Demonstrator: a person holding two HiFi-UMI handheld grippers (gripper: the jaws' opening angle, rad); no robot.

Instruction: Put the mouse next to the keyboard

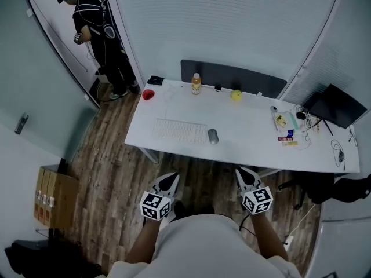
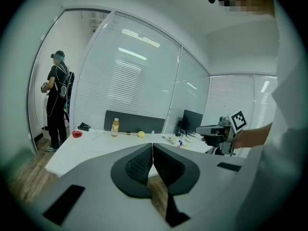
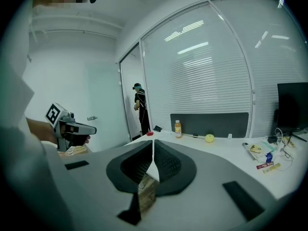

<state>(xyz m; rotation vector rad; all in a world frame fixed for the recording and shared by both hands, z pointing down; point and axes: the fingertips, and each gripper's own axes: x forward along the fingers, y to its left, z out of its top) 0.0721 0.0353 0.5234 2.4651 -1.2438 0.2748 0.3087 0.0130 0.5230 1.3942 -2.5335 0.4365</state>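
I'm looking down into a glass-walled office with a wood-plank floor (image 1: 110,155) and one long white desk (image 1: 249,138) across the middle. A dark screen panel (image 1: 232,76) runs along its far edge.

There are two containers. A small bottle (image 1: 196,84) of orange liquid stands upright near the far edge. A cardboard box (image 1: 55,196) sits on the floor off to the left, and I can't make out what is in it.

The mouse (image 1: 213,136) lies on the desk just to the right of the white keyboard (image 1: 179,130), close beside it, towards the near edge.

Elsewhere on the desk I see a red object (image 1: 148,94) at the far left corner, a yellow ball (image 1: 236,95) beside the panel, and a tangle of cables and small packets (image 1: 290,126) at the right end. A black monitor (image 1: 336,105) is beyond that end. A person in dark clothes (image 1: 98,33) stands in the far left corner.

I hold both tools short of the desk's near edge, well apart from the mouse. The left gripper (image 2: 153,150) has its jaws pressed together with nothing between them. The right gripper (image 3: 153,147) is the same, closed and empty.
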